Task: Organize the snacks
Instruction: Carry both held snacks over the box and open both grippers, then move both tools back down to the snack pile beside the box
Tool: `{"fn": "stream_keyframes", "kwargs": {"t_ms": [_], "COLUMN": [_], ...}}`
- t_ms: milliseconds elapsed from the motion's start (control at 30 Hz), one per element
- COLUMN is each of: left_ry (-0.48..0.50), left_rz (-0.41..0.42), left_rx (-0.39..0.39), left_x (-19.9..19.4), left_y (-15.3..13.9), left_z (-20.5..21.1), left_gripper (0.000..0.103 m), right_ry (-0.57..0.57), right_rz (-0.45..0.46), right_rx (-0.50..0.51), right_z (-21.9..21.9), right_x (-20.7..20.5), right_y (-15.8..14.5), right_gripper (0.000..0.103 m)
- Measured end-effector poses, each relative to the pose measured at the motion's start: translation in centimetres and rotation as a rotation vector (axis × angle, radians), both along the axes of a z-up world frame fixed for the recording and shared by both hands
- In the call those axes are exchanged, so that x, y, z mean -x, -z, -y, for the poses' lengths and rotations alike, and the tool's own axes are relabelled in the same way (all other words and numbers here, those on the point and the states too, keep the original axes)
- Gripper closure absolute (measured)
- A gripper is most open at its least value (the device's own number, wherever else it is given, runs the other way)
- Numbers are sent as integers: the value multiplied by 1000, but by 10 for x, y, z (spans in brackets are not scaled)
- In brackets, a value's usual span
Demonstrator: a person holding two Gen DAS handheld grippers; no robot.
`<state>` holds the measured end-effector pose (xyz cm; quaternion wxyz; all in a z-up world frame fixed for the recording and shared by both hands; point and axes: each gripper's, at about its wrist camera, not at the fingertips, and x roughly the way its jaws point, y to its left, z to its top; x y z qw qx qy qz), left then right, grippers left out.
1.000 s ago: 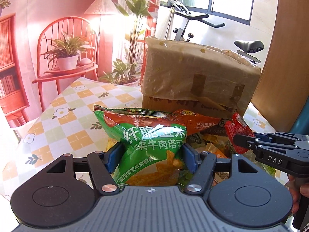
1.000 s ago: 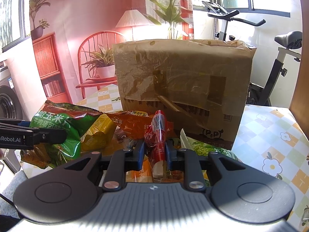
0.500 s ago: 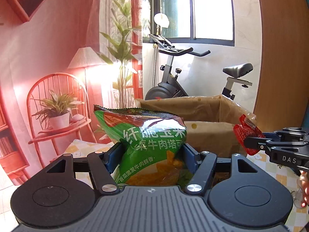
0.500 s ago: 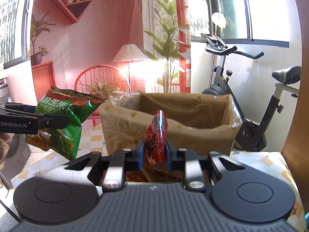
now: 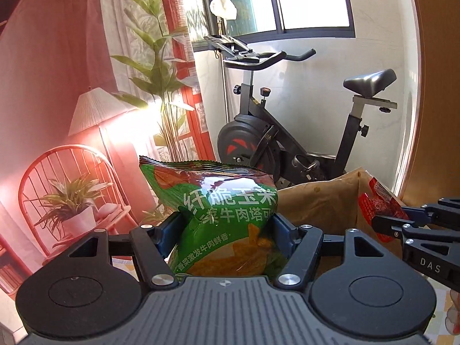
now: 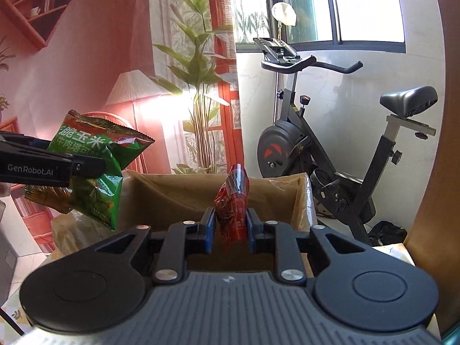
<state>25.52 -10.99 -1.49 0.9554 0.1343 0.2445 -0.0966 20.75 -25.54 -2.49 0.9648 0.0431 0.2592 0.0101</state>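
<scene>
Here both grippers point a little downward above the open cardboard box (image 6: 161, 198). The left gripper (image 5: 225, 224) is clamped on a green snack bag (image 5: 227, 218), which stands upright between its blue pads. The right gripper (image 6: 230, 230) is pressed together on a thin red packet (image 6: 233, 201), held upright over the box, beside the green bag.

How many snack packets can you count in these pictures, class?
2. A green crinkled foil chip bag is clamped in the left tool; a slim red plastic packet is in the right tool. The box may hide more.
</scene>
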Motion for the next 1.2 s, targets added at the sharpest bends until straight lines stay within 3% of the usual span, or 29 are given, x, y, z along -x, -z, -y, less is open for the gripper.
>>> {"fn": "stream_keyframes", "kwargs": {"t_ms": [33, 100, 167, 333, 500, 767, 900, 1033, 1200], "left_ry": [-1, 29, 34, 13, 30, 24, -1, -39, -8], "left_rz": [-7, -55, -95, -103, -84, -77, -89, -113, -170], "left_rx": [-5, 13, 52, 108, 181, 188, 181, 168, 172], "left_x": [-7, -17, -20, -8, 24, 102, 141, 176, 209], "left_y": [4, 12, 20, 30, 21, 15, 30, 57, 91], "left_z": [3, 5, 1, -23, -56, -116, -145, -163, -167], "left_gripper": [32, 30, 27, 26, 27, 31, 31, 31, 34], "right_ry": [14, 38, 50, 26, -53, -174, -243, -303, -324], "right_rz": [-12, -30, -37, -33, -20, -3, -28, -108, -205], "right_rx": [0, 2, 5, -15, -51, -106, -127, -115, -153], "right_z": [2, 6, 10, 13, 0, -47, -73, -96, -108], "right_x": [-5, -10, -10, 2, 30, 96, 126, 152, 185], "right_y": [4, 9, 11, 8, 0, 2, 14, 36, 67], "right_gripper": [77, 59, 51, 51, 51, 51, 51, 51, 61]}}
